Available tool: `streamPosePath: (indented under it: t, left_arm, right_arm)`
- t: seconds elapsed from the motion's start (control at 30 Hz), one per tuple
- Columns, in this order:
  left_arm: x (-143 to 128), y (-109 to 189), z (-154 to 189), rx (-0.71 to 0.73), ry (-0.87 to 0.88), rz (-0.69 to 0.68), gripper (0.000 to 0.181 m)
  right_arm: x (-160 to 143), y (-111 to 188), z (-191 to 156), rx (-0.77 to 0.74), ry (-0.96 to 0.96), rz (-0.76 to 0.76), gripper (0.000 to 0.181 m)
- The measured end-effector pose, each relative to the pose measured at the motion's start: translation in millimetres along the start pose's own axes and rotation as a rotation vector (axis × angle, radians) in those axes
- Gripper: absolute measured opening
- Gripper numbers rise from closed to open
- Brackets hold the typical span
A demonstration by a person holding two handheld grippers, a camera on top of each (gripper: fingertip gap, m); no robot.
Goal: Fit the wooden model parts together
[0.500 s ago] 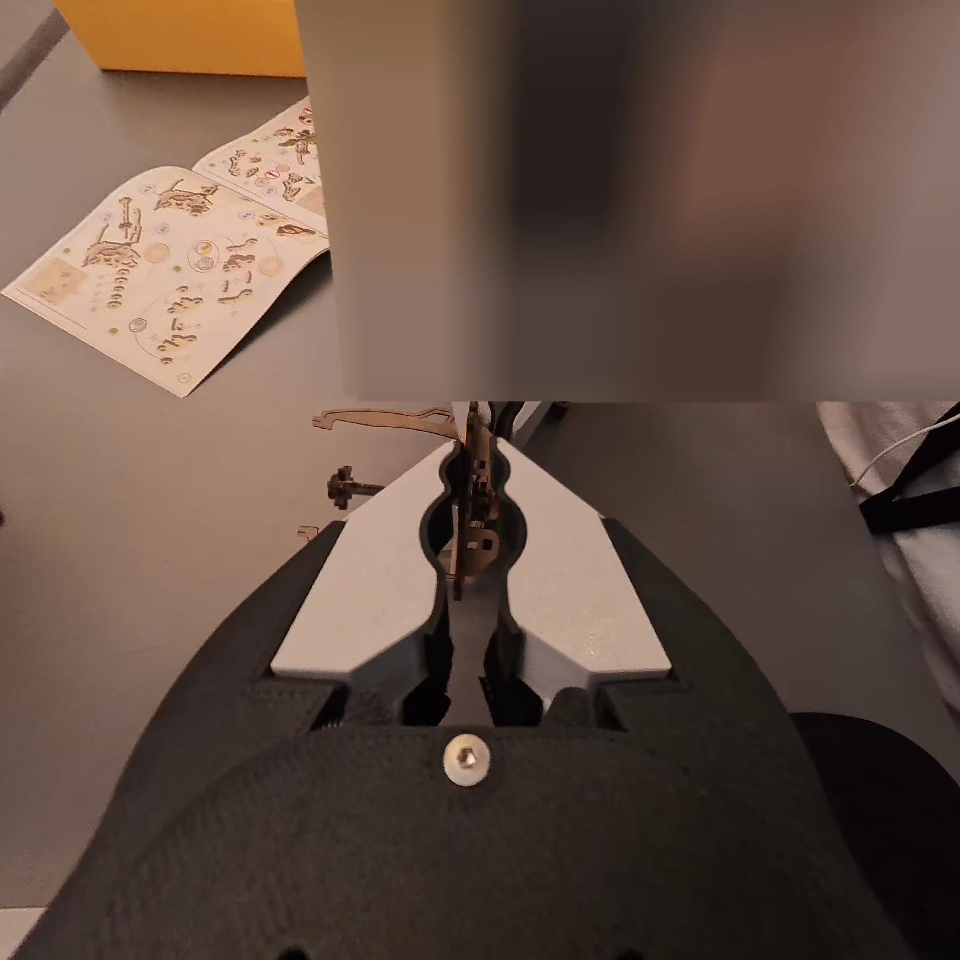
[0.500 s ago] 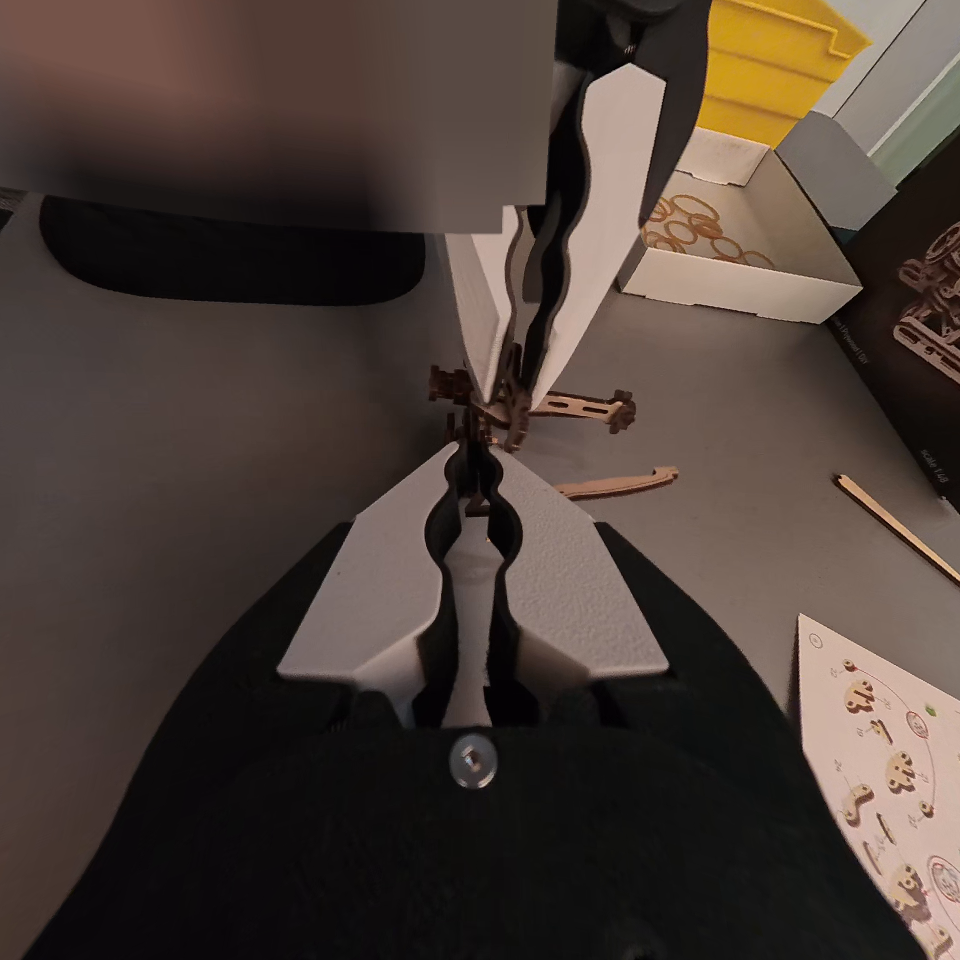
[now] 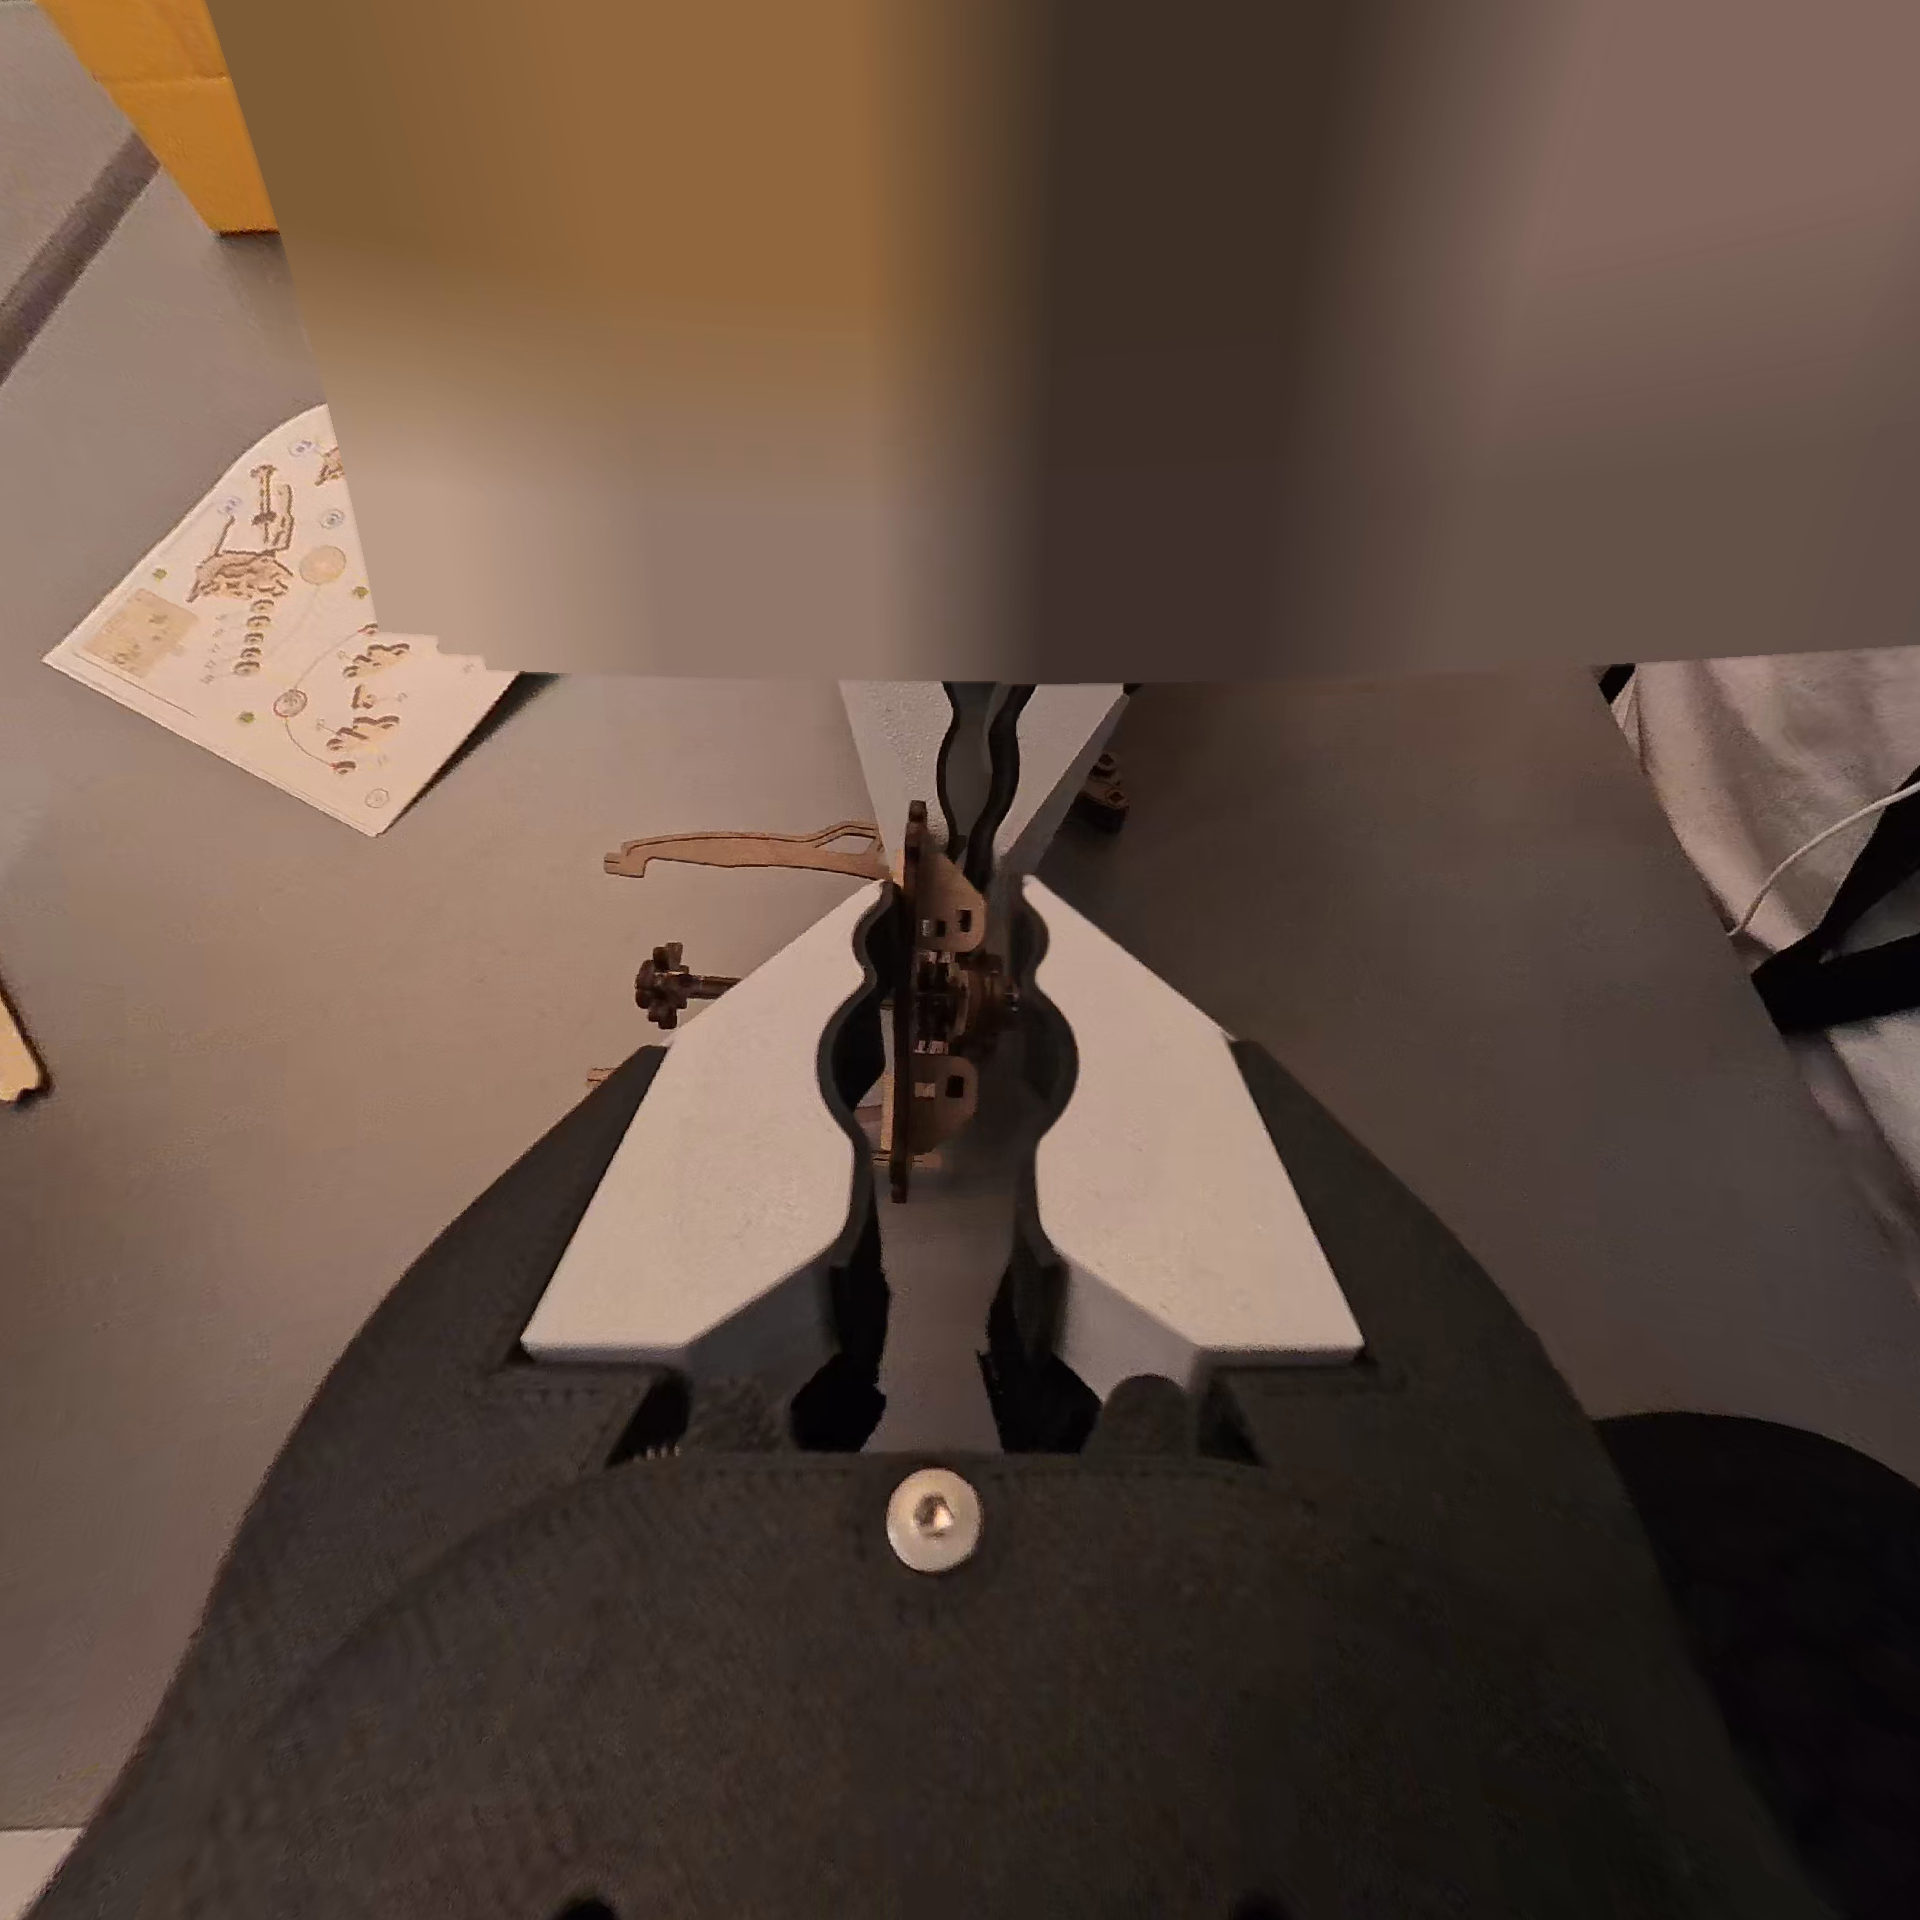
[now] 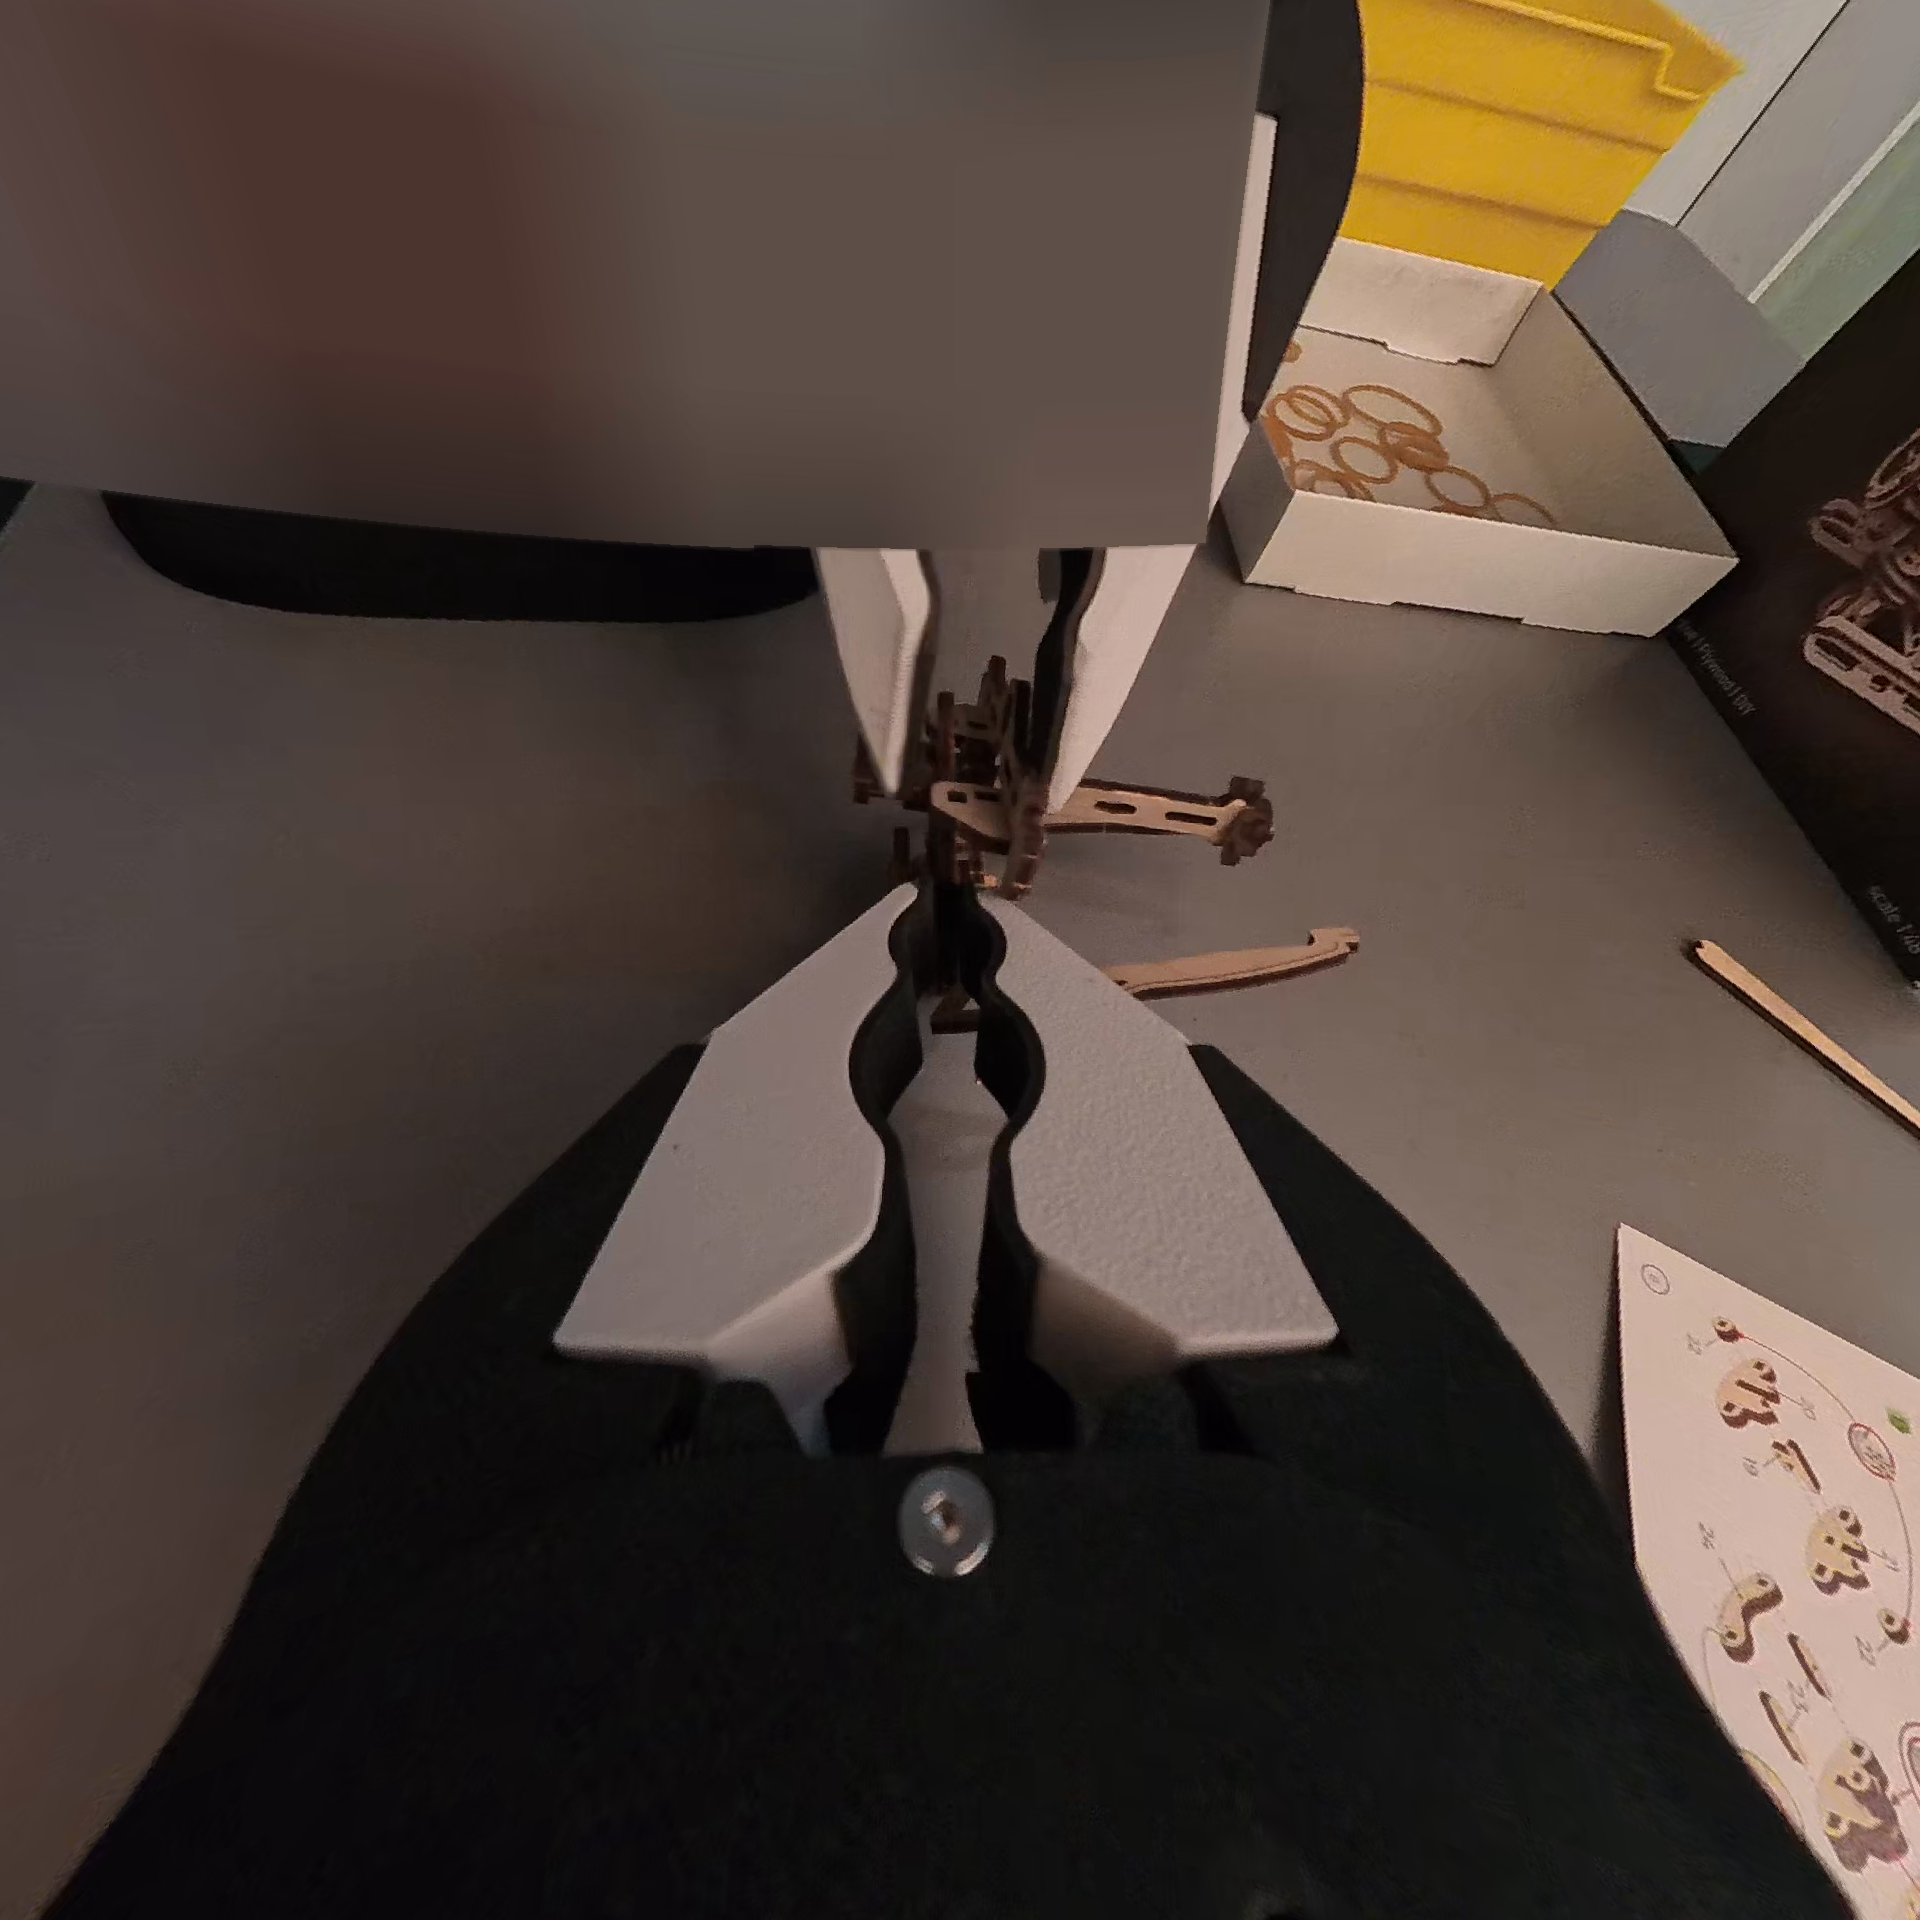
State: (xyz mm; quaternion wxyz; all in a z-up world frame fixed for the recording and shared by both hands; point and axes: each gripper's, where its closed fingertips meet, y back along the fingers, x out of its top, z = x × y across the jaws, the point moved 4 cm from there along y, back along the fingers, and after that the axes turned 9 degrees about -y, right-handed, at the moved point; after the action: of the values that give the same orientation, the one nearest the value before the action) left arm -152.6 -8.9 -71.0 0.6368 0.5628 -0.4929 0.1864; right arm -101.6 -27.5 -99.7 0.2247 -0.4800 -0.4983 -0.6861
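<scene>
A: Wooden model assembly [image 3: 940, 997], dark brown with a gear at its middle, stands on edge between the fingers of the left tool [image 3: 951, 894], raised above the grey worktop [image 3: 260, 1143].

B: How far apart are those fingers?

A: A moderate gap. The disc lies against the left finger, and a stub on the other face reaches to the right finger, so the tool looks clamped on the assembly, though the grip is hard to judge.

B: And the right tool [image 4: 954, 914]?

A: Its fingers are nearly together at the tips, pinched on a small dark wooden piece [image 4: 951, 966] that stands upright in the gap. That piece points into the near side of the assembly, seen from this side as a cluster of brown tabs [image 4: 971, 790]. Whether the two touch I cannot tell.

B: So the two tools face each other?

A: Yes, tip to tip, with the assembly between them.

B: What lies around?

A: On the worktop just beyond, a pale slotted strip with a gear on its end [image 4: 1153, 810] and a long hooked strip [image 4: 1226, 966]. Farther right, a thin stick [image 4: 1808, 1039], a white open box [image 4: 1486, 566] holding rings [image 4: 1371, 436], a yellow bin [image 4: 1507, 135], a dark box [image 4: 1829, 665] and an instruction sheet [image 4: 1787, 1538].
</scene>
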Motion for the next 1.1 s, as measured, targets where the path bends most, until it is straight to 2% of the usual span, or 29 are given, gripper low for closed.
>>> streamPosePath:
  t: [0.23, 0.3, 0.53, 0.7, 0.9, 1.0, 1.1]
  left_arm:
    - [0, -1, 0, 0.048, -0.041, -0.006, 0.010]
    - [1, 0, 1, 0.051, -0.059, -0.001, 0.003]
    - [0, -1, 2, 0.063, -0.069, 0.000, 0.009]
    - [1, -1, 1, 0.125, -0.128, -0.023, 0.009]
    - [2, 7, -6, 0.118, 0.000, 0.052, 0.022]
    - [8, 15, -9, 0.114, 0.020, 0.116, 0.010]
    - [5, 12, -7, 0.096, 0.025, 0.093, 0.011]
  right_arm:
    - [-1, 0, 0, 0.003, 0.001, 0.003, 0.003]
    - [-1, 0, -1, 0.010, -0.003, 0.002, 0.003]
    - [0, 0, -1, -0.002, 0.002, 0.003, 0.002]
    - [0, 0, 1, -0.017, 0.006, 0.006, 0.002]
    - [0, 1, 3, -0.015, -0.006, 0.014, 0.002]
    - [-1, 1, 3, -0.008, -0.016, 0.012, 0.003]
    - [-1, 0, 3, -0.002, -0.025, 0.015, 0.002]
